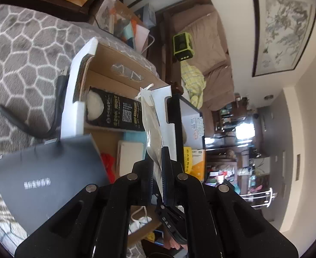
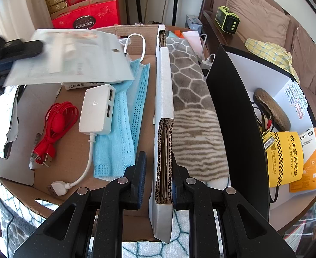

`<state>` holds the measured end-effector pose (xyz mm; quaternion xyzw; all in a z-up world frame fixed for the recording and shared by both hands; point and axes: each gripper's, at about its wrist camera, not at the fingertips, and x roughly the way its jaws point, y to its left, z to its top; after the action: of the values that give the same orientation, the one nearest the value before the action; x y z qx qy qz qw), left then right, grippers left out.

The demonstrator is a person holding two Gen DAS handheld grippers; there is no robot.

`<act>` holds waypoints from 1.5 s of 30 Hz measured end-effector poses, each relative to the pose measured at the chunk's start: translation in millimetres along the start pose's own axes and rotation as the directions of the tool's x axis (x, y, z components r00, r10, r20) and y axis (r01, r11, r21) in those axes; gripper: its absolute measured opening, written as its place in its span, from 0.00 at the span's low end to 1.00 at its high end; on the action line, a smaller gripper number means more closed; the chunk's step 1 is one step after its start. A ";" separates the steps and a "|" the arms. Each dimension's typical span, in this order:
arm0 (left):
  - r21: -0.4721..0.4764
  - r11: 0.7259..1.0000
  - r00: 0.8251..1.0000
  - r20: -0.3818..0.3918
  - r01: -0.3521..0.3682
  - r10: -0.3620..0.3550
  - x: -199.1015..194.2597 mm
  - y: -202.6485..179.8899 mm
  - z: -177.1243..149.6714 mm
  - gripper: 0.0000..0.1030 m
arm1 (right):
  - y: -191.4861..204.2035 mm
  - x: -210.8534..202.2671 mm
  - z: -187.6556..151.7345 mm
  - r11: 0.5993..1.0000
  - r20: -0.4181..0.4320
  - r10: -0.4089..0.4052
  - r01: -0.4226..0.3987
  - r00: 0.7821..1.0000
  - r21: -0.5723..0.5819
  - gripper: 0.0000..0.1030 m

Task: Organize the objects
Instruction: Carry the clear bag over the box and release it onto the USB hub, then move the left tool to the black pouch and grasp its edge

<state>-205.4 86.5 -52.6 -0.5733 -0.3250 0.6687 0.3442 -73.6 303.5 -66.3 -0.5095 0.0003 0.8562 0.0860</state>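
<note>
A: Why are the right tongs (image 2: 158,176) clamped on the wall of the cardboard box (image 2: 72,150)?

B: I'd say to steady it. Their fingers straddle the folded corrugated edge, one inside and one outside, so the box can't slide on the patterned blanket (image 2: 192,99) while the other hand works.

A: And the left tongs (image 1: 158,172)?

B: Nearly closed on a clear plastic pouch (image 1: 151,129), pinched at one edge. In the right wrist view the same pouch hangs over the box at about ten o'clock, above the box floor and touching nothing else I can make out.

A: What's in the box?

B: A white USB hub (image 2: 97,109) near the centre, a red cable (image 2: 54,126) at its nine o'clock, and blue face masks (image 2: 123,129) under and beside the hub. A black packet (image 1: 115,111) lies further in.

A: So the pouch is being sorted?

B: Likely; whether in or out, I can't tell. The black-sided bin (image 2: 239,118) at three o'clock holds a yellow leaflet (image 2: 285,159).
</note>
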 end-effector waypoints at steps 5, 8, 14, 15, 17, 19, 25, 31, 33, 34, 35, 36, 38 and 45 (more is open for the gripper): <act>0.016 0.997 0.996 -0.050 -0.074 0.075 17.4 0.7 10.0 0.06 | 0.9 0.1 -0.6 1.000 -0.001 0.000 0.000 1.000 -0.001 0.18; 0.029 0.995 0.994 -0.055 -0.095 0.096 18.8 2.6 11.9 0.06 | 1.7 0.2 -1.1 1.000 0.000 0.001 -0.001 1.000 -0.001 0.18; 0.064 0.983 0.984 -0.032 -0.171 0.174 14.9 -2.9 15.3 0.08 | 3.4 1.3 -1.4 1.000 -0.003 -0.014 0.014 1.000 0.011 0.19; 0.060 0.980 0.981 -0.028 -0.189 0.191 16.1 -2.6 18.7 0.10 | 3.8 1.5 -1.3 1.000 -0.004 -0.013 0.013 1.000 0.011 0.19; 0.067 0.975 0.977 -0.022 -0.210 0.212 13.9 -3.3 19.2 0.11 | 3.5 1.4 -1.2 1.000 -0.004 -0.013 0.014 1.000 0.011 0.19; 0.067 0.975 0.976 -0.020 -0.213 0.215 11.7 -3.4 19.5 0.20 | 3.4 1.4 -1.2 1.000 -0.004 -0.014 0.014 1.000 0.011 0.19; 0.081 0.979 0.982 0.030 -0.188 0.186 -5.6 -12.4 19.7 0.42 | 3.2 1.4 -1.7 1.000 -0.004 -0.014 0.014 1.000 0.012 0.19; 0.148 0.958 0.967 0.093 -0.247 0.236 -36.4 -22.9 5.0 0.51 | 3.2 1.4 -1.5 1.000 -0.004 -0.014 0.014 1.000 0.011 0.19; 0.182 0.939 0.955 0.120 -0.291 0.273 -45.7 -25.7 -2.9 0.60 | 3.3 1.3 -1.4 1.000 -0.004 -0.015 0.015 1.000 0.012 0.19; 0.199 0.930 0.948 0.129 -0.311 0.289 -49.3 -27.1 -7.0 0.60 | 3.3 1.4 -1.5 1.000 -0.004 -0.015 0.015 1.000 0.012 0.19; 0.214 0.919 0.941 0.135 -0.333 0.310 -53.0 -27.3 -11.6 0.60 | 3.3 1.4 -1.4 1.000 -0.004 -0.015 0.015 1.000 0.012 0.19; 0.218 0.911 0.935 0.141 -0.350 0.326 -56.6 -26.1 -15.6 0.60 | 3.3 1.4 -1.3 1.000 -0.004 -0.015 0.015 1.000 0.012 0.19; 0.213 0.905 0.928 0.147 -0.368 0.343 -61.7 -21.5 -22.5 0.60 | 3.3 1.4 -1.3 1.000 -0.004 -0.015 0.015 1.000 0.012 0.19; 0.178 0.876 0.891 0.169 -0.448 0.421 -72.2 -6.1 -36.6 0.62 | 3.1 1.4 -1.3 1.000 -0.004 -0.016 0.016 1.000 0.012 0.19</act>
<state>-161.0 31.1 -13.1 -0.5485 -0.1354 0.7943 0.2234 -73.6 300.5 -68.4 -0.5108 0.0015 0.8544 0.0956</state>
